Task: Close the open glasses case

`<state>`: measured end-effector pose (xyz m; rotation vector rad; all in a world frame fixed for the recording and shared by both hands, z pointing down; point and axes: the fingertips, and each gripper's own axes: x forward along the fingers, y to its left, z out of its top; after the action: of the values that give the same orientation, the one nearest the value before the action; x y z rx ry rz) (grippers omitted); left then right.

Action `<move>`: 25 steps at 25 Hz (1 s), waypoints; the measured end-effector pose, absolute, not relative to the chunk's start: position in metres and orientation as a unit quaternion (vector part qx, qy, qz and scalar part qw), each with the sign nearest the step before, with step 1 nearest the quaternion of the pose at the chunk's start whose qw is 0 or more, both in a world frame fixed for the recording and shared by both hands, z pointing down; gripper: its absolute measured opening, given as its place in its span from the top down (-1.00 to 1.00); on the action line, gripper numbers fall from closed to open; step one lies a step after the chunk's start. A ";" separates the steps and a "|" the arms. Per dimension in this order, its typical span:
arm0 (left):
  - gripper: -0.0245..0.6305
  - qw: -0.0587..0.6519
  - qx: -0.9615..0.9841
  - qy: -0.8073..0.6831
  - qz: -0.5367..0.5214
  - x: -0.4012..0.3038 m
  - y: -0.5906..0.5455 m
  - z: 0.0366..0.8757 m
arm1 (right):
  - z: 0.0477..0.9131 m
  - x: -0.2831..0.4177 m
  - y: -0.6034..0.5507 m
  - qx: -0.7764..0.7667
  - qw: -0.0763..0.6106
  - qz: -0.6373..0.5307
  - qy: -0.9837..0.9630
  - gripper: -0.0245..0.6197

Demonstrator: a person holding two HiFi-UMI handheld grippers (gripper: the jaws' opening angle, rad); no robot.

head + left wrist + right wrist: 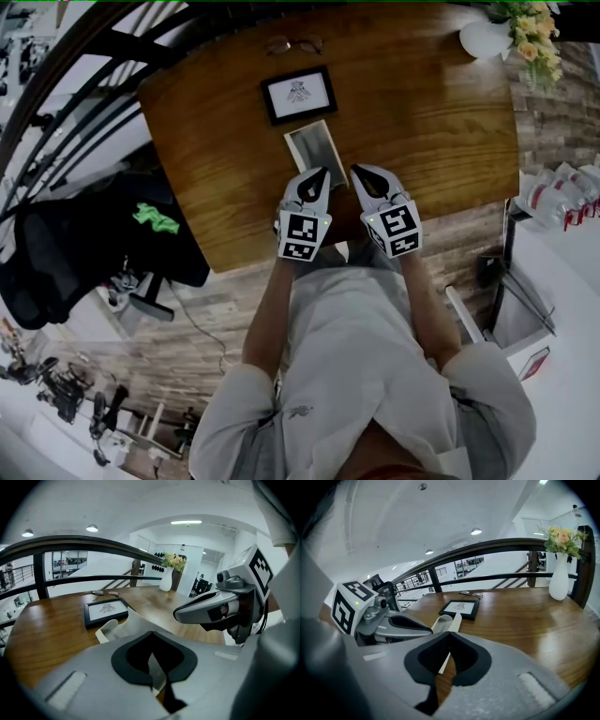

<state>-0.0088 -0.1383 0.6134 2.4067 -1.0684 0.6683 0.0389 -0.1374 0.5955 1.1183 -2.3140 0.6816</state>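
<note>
The open glasses case [314, 150] is pale grey-white and lies on the wooden table [422, 122], just in front of both grippers. Its lid stands up beside the tray [115, 627] [447, 619]. My left gripper [319, 174] [151, 633] is at the case's near end, jaws shut with nothing between them. My right gripper [360, 172] [450, 633] hovers just right of the case, also shut and empty. Each gripper shows in the other's view: the right gripper [206, 609], the left gripper [401, 625].
A black picture frame [298, 94] [105, 611] [460, 607] lies beyond the case. A pair of glasses [293, 44] [471, 593] rests at the far edge. A white vase with flowers [487, 37] [559, 581] stands at the far right corner. A railing runs behind the table.
</note>
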 end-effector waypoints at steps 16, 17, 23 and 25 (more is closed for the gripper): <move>0.87 0.231 0.864 -0.364 0.259 0.010 -0.134 0.636 | 0.625 0.039 -0.131 0.399 0.269 0.276 -0.832 0.91; 0.87 0.232 0.865 -0.363 0.259 0.011 -0.133 0.637 | 0.627 0.039 -0.131 0.397 0.271 0.278 -0.832 0.91; 0.87 0.236 0.866 -0.359 0.256 0.016 -0.132 0.637 | 0.634 0.031 -0.125 0.383 0.279 0.285 -0.833 0.91; 0.87 0.238 0.866 -0.359 0.255 0.016 -0.132 0.638 | 0.636 0.030 -0.123 0.382 0.281 0.287 -0.833 0.91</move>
<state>0.0158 -0.1320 0.6379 2.3723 -0.9837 0.6998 0.0298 -0.1229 0.6364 1.0232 -2.2314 0.7688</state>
